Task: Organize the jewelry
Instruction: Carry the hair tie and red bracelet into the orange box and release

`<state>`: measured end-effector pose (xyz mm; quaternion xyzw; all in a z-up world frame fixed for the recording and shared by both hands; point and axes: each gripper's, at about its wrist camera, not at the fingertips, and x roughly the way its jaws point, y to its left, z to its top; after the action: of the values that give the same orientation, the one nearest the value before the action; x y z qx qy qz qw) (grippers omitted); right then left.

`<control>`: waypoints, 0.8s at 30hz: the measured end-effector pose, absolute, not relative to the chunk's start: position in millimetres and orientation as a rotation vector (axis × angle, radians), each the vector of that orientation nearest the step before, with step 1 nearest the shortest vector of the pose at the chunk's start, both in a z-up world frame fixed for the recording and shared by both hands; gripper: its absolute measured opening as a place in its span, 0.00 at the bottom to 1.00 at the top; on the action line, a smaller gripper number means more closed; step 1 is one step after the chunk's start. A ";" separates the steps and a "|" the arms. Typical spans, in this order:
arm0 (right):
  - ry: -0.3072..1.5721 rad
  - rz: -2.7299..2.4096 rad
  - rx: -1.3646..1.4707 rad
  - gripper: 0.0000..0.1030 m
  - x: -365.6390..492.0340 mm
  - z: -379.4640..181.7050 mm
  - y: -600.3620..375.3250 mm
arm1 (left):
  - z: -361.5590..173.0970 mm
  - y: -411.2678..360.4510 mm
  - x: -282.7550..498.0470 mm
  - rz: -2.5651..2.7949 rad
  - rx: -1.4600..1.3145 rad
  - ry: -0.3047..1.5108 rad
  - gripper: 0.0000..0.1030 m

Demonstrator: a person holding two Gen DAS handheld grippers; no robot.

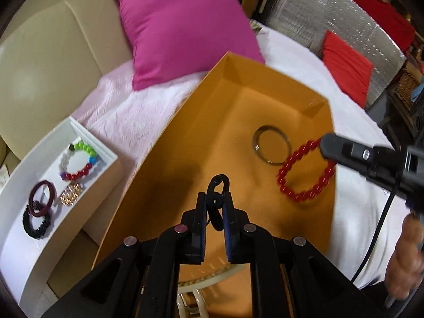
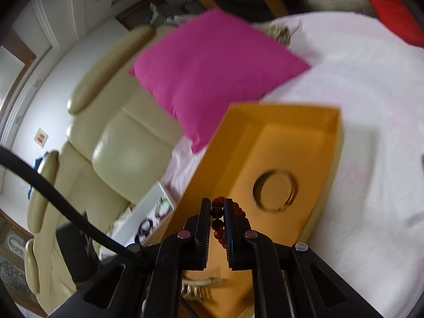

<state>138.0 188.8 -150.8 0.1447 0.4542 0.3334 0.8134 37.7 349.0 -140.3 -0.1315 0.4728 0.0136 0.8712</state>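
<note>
Above the orange box [image 1: 185, 143] on the white bedspread [image 1: 127, 116], I hold both grippers loaded at once. My left gripper [image 1: 215, 206] is pinched on a black band [image 1: 217, 185], a small coiled loop that pokes out past the tips; the grip is deep between the fingers, prob. so the soft thing can't slip while it hangs clear of the box floor. My right gripper [image 2: 217, 212] is pressed onto a red bead bracelet [image 1: 304, 172], caught by a few beads at one edge (the rest dangles free as an open ring, which is why it reads so clearly in the left view). It hangs over the box interior, near a metal bangle [image 1: 271, 144] that lies flat on the box floor towards the far right corner.

To my left, just beside the box, sits a white tray [image 1: 23, 175] w/ pieces laid apart from one another: a multicolour bracelet [image 1: 78, 163], a dark red bangle [image 1: 42, 197] overlapping a black scrunchie [image 1: 35, 224], and a small gold piece [image 1: 70, 197]. I judge the tray to be the sorted side and the box the source, so both held pieces look bound for the tray. The right view is blurred; fine detail there I can't vouch for.
</note>
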 end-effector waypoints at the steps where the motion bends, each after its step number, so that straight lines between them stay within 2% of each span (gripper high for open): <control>1: 0.989 0.713 0.308 0.10 138.5 -158.6 192.5 | -145.4 350.3 39.5 0.036 -0.279 1.003 0.11; 8: 1.095 0.655 0.226 0.11 147.1 -187.5 204.9 | -161.8 357.0 47.8 0.088 -0.290 1.049 0.15; 11: 1.112 0.607 0.185 0.14 149.9 -184.9 203.0 | -163.0 356.2 49.4 0.098 -0.286 1.060 0.23; 13: 1.129 0.612 0.182 0.14 150.2 -182.0 200.3 | -162.7 356.4 50.2 0.103 -0.288 1.067 0.32; 15: 1.099 0.611 0.180 0.15 150.5 -174.0 196.4 | -159.5 356.1 49.7 0.111 -0.285 1.065 0.34; 17: 1.072 0.622 0.198 0.26 150.2 -164.3 188.9 | -153.1 354.5 48.5 0.120 -0.276 1.060 0.34; 24: 0.930 0.588 0.279 0.26 142.6 -123.1 126.0 | -106.2 329.1 44.0 0.113 -0.190 0.982 0.38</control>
<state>142.6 126.0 -123.1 0.1322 0.4406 0.2787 0.8431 44.0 329.1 -106.2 -0.0909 0.4706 0.0543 0.8760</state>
